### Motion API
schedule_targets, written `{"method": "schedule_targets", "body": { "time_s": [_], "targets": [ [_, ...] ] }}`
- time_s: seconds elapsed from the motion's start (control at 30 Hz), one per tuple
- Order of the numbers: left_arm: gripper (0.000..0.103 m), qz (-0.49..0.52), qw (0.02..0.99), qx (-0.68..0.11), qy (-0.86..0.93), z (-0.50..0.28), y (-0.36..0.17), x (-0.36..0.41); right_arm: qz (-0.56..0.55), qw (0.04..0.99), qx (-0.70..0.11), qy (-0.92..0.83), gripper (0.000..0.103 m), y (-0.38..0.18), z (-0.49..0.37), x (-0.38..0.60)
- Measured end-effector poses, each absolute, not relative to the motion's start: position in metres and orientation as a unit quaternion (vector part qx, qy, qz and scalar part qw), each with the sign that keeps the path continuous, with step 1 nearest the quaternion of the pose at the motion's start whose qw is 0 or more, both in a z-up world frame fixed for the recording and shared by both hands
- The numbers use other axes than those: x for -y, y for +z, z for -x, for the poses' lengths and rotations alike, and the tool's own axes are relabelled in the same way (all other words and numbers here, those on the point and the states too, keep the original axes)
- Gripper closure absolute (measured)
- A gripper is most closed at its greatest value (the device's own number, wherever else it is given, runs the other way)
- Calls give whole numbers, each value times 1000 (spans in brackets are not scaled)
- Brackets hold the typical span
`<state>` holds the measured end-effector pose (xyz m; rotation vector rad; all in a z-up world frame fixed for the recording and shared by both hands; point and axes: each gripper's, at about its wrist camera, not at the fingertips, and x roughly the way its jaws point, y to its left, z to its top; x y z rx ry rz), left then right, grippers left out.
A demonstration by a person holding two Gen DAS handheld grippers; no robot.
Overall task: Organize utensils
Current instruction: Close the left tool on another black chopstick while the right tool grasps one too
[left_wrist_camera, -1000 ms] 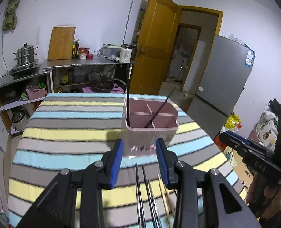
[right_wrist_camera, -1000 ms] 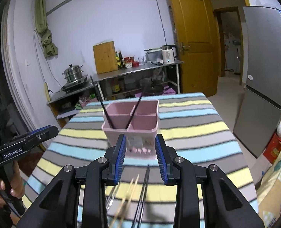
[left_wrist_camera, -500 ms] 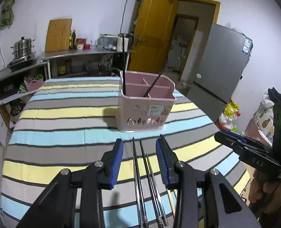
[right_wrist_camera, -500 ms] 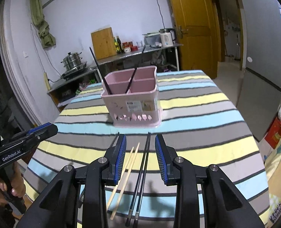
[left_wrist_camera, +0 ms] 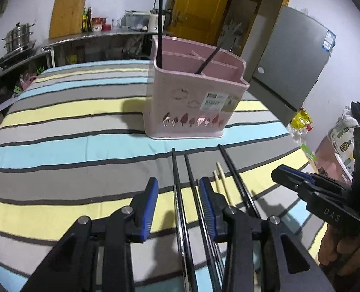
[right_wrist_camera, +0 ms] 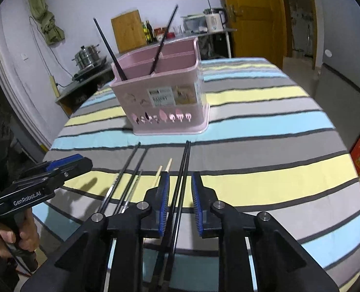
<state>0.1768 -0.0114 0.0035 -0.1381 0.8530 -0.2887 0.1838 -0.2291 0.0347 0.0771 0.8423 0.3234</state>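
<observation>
A pink utensil basket (left_wrist_camera: 192, 97) (right_wrist_camera: 163, 95) stands on the striped tablecloth with two black chopsticks (right_wrist_camera: 109, 48) upright in it. Several chopsticks lie in front of it: a black pair (left_wrist_camera: 180, 194), a wooden pair (left_wrist_camera: 220, 180) (right_wrist_camera: 163, 170) and another black pair (right_wrist_camera: 182, 170). My left gripper (left_wrist_camera: 178, 206) is open low over the left black pair. My right gripper (right_wrist_camera: 178, 202) is open low over the right black pair, which runs between its fingers.
The table edge curves off near both grippers. A grey fridge (left_wrist_camera: 294, 60) and a yellow door (right_wrist_camera: 253, 17) stand to the right. A steel counter (left_wrist_camera: 94, 36) with a pot and cutting board runs along the back wall.
Both grippers have dropped down and forward toward the chopsticks on the cloth. Their jaws stay open. The basket and chopsticks have not moved.
</observation>
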Motion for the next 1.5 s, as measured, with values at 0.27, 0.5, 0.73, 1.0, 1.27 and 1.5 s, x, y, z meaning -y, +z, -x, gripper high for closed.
{"method": "schedule_targets", "body": {
  "time_s": [0.27, 0.5, 0.73, 1.0, 1.27, 1.5],
  "targets": [
    [66, 54, 886, -438, -142, -207, -19, 21, -32, 886, -434, 157, 90, 7, -214, 220],
    [71, 49, 877, -457, -143, -220, -33, 26, -26, 881, -447, 154, 91, -6, -228, 217],
    [77, 37, 876, -460, -139, -226, -35, 31, -19, 881, -449, 148, 91, -6, -230, 220],
    [82, 7, 874, -471, -121, -235, -33, 42, -2, 875, -465, 130, 91, -7, -243, 212],
    [87, -42, 871, -474, -119, -243, -34, 59, 12, 873, -471, 123, 96, -6, -261, 205],
    [98, 3, 869, -479, -126, -245, -25, 46, -8, 876, -462, 135, 98, 6, -257, 211]
  ]
}}
